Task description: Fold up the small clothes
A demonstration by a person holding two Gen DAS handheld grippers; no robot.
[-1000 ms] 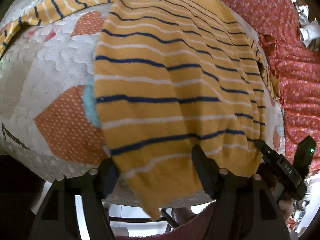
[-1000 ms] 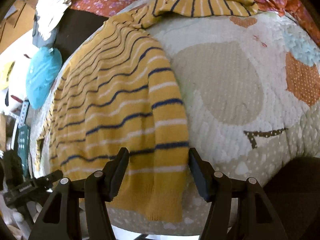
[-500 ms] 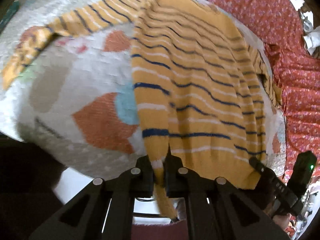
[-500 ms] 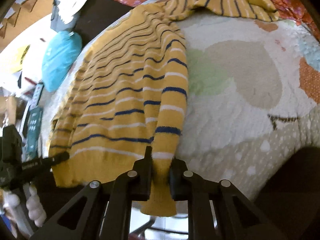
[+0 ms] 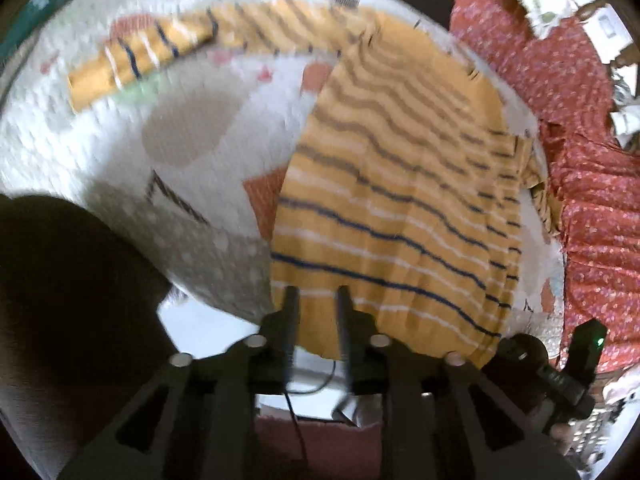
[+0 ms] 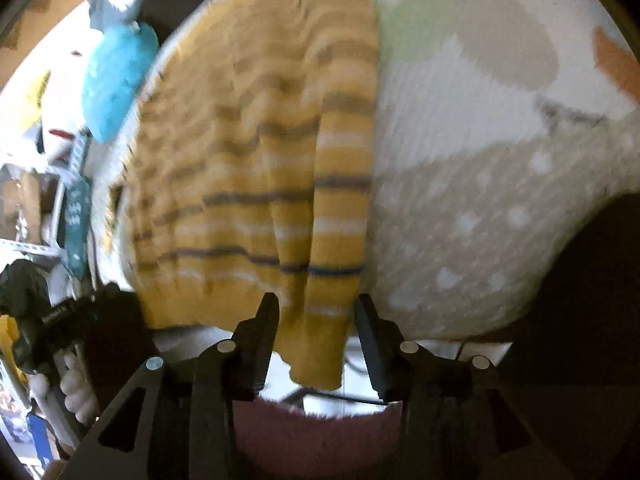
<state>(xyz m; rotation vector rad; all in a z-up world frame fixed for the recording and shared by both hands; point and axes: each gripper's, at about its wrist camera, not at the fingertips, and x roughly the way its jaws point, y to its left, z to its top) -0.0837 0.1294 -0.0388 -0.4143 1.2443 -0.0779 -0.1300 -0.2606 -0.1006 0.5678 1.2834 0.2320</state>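
A yellow sweater (image 5: 392,216) with navy and white stripes lies rumpled on a quilted mat (image 5: 192,128); one sleeve (image 5: 160,56) stretches out to the far left. My left gripper (image 5: 317,308) hovers at the sweater's near hem. Its jaws are opening, the hem shows in the gap, and the pads stand off it. In the right wrist view the sweater (image 6: 260,152) is bunched in long folds. A flap of its hem (image 6: 316,340) hangs over the mat edge between the fingers of my right gripper (image 6: 317,316), whose jaws are opening with gaps on both sides.
Red flowered fabric (image 5: 580,160) lies beyond the sweater's right side. A blue bundle (image 6: 116,80) sits off the mat at the left. The other gripper (image 6: 44,316), held by a gloved hand (image 6: 76,384), is close at the left. The mat's near edge drops away.
Half a second ago both grippers were shut on the sweater's hem; now both pairs of jaws have parted. The hem was pulled toward the near edge, and the body has bunched into folds.
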